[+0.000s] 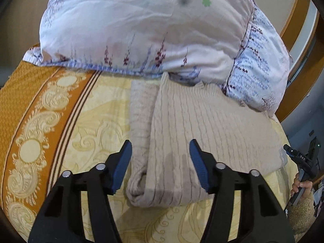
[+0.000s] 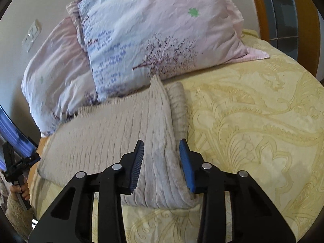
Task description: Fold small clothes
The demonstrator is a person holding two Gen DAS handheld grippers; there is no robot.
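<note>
A beige ribbed knit garment (image 1: 202,121) lies folded flat on the yellow patterned bedspread (image 1: 97,121), its far end against the pillows. A folded-in sleeve (image 1: 140,111) runs along its left edge. My left gripper (image 1: 160,141) hovers over that near left corner, jaws open, with the cloth below the blue pads and not pinched. In the right wrist view the same garment (image 2: 113,125) shows its other sleeve strip (image 2: 178,105). My right gripper (image 2: 162,141) stands open over the near right corner, its pads either side of the folded edge.
Two floral pillows (image 1: 141,26) (image 2: 158,34) lie against the wall behind the garment. An orange patterned border (image 1: 26,121) runs along the bed's left side. A wooden bed frame (image 2: 261,10) rises at the right. A hand (image 2: 20,190) holds the other gripper's handle.
</note>
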